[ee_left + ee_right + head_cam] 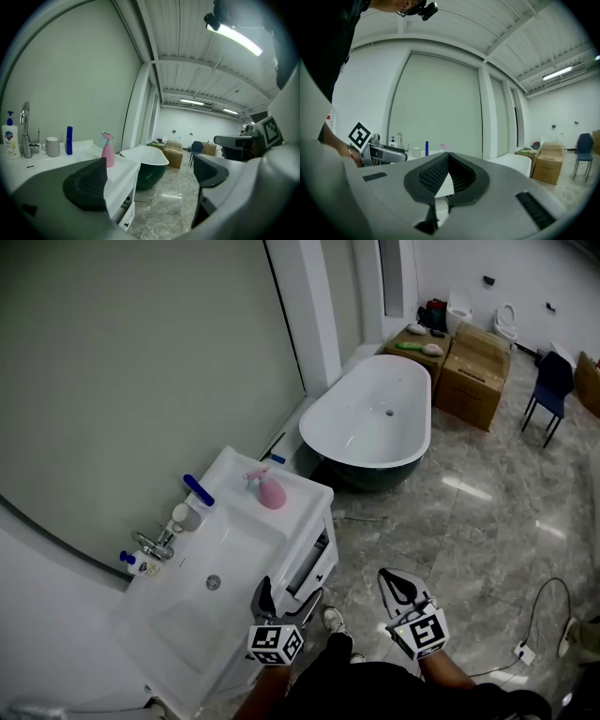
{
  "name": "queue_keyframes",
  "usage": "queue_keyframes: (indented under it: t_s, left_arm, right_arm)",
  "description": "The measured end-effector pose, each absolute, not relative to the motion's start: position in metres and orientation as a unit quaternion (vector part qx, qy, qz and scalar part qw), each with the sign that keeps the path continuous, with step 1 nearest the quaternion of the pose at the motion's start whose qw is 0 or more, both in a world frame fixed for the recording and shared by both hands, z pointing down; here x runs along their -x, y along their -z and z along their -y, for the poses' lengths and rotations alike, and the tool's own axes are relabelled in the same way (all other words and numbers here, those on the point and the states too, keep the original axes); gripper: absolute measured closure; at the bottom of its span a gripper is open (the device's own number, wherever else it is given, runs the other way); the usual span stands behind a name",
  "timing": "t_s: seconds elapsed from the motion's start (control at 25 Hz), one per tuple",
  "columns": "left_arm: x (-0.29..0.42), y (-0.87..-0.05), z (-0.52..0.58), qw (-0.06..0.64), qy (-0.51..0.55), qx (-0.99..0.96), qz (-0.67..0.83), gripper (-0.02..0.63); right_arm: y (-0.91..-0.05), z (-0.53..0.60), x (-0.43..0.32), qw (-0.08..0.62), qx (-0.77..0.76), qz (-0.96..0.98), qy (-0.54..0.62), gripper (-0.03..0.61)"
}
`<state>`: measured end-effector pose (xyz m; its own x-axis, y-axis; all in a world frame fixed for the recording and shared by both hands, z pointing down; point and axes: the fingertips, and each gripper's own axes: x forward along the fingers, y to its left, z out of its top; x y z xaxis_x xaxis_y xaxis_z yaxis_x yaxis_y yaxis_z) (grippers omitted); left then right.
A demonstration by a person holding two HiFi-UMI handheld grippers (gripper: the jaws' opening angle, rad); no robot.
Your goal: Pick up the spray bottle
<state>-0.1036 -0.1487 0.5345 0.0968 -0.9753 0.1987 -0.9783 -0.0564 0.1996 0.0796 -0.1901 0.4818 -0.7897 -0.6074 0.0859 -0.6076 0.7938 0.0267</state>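
The pink spray bottle [270, 490] stands upright at the far end of the white vanity [306, 497]. In the left gripper view the spray bottle [108, 151] shows ahead and to the left, well beyond the jaws. My left gripper [287, 600] hovers off the vanity's near right side, open and empty [150, 180]. My right gripper [404, 588] is held over the floor to the right, its jaws pressed together with nothing between them [448, 164]. Only the bottle's pink top [443, 147] peeks over those jaws in the right gripper view.
A blue bottle [198, 489], a white cup [185, 516], a faucet [150, 545] and a soap bottle [131, 562] line the wall side of the sink basin [187, 610]. A white bathtub [375, 418] stands beyond the vanity. Cardboard boxes [473, 371] and a blue chair [551, 385] are farther back.
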Motion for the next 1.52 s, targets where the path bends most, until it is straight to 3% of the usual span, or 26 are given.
queue_keyframes:
  t_s: [0.84,1.52]
  left_arm:
    - [0.185,-0.559,0.28,0.179,-0.019,-0.726,0.664,0.08]
    - [0.233,-0.591,0.369,0.182,-0.058,-0.701,0.687,0.118]
  right_arm:
    - [-0.504,0.334,0.046,0.086,-0.267,0.96,0.001,0.58]
    - [-0.508,0.428,0.095,0.099,-0.215,0.971,0.01,0.58]
